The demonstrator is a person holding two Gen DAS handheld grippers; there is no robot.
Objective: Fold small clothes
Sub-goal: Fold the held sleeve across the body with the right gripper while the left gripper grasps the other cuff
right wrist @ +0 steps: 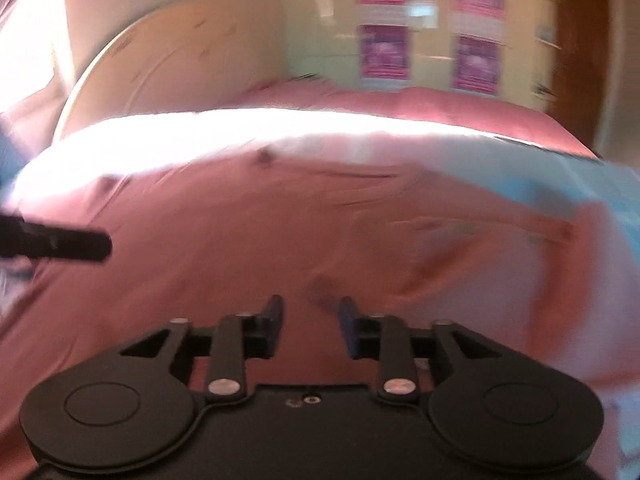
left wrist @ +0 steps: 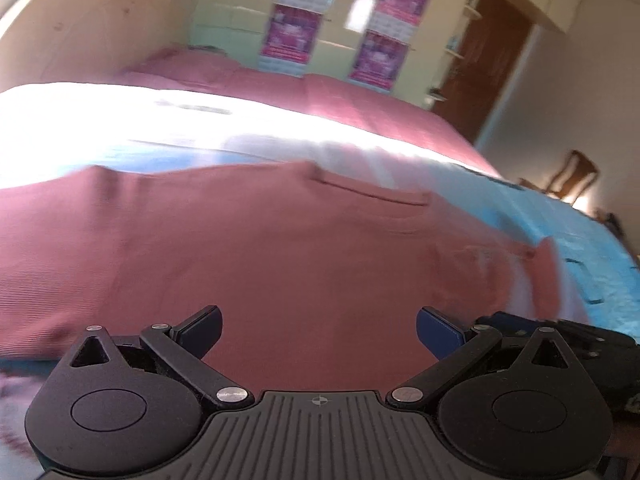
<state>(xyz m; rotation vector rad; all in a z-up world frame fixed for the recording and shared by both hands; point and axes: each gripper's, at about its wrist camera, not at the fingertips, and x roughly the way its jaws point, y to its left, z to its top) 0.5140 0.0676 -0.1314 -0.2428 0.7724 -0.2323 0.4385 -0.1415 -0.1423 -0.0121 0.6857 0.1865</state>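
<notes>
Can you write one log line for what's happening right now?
left gripper: open, empty | right gripper: open, empty | pink shirt: spread on bed | fold: not started

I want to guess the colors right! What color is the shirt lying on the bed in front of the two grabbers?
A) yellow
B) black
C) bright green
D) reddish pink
D: the shirt spread out ahead of the left gripper is a reddish pink, and it lies on a light blue sheet.
</notes>
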